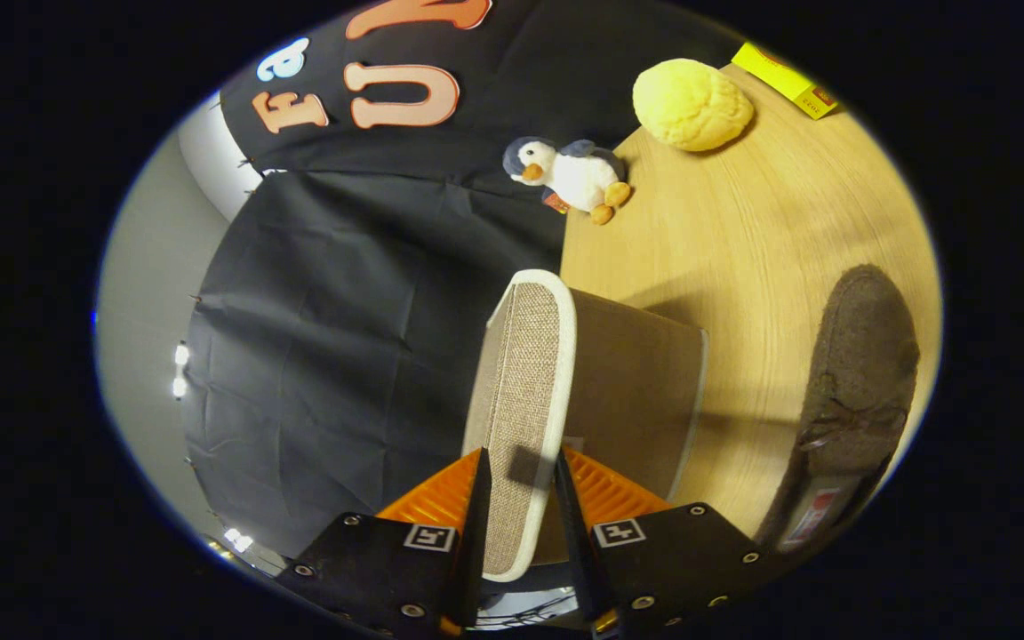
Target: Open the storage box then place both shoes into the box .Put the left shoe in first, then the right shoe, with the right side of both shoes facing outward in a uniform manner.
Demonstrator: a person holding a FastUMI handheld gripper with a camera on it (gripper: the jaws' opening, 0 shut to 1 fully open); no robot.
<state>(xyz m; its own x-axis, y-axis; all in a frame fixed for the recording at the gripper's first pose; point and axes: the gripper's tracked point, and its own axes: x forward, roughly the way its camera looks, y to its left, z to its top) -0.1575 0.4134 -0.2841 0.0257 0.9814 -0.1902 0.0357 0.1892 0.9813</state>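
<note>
Storage box (628, 391) lid (525, 391) between tool (519, 498) fingers, clamped; shoe (850, 400) beside box

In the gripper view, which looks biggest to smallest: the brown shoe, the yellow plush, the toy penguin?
1. Brown shoe, though it lies nearer the camera.
2. Yellow plush.
3. Toy penguin, close in size to the plush.
The tongs grip the box lid.

The gripper (519, 498) is rolled sideways, its two fingers (478, 524) drawn close together, pressing from both sides.
</note>
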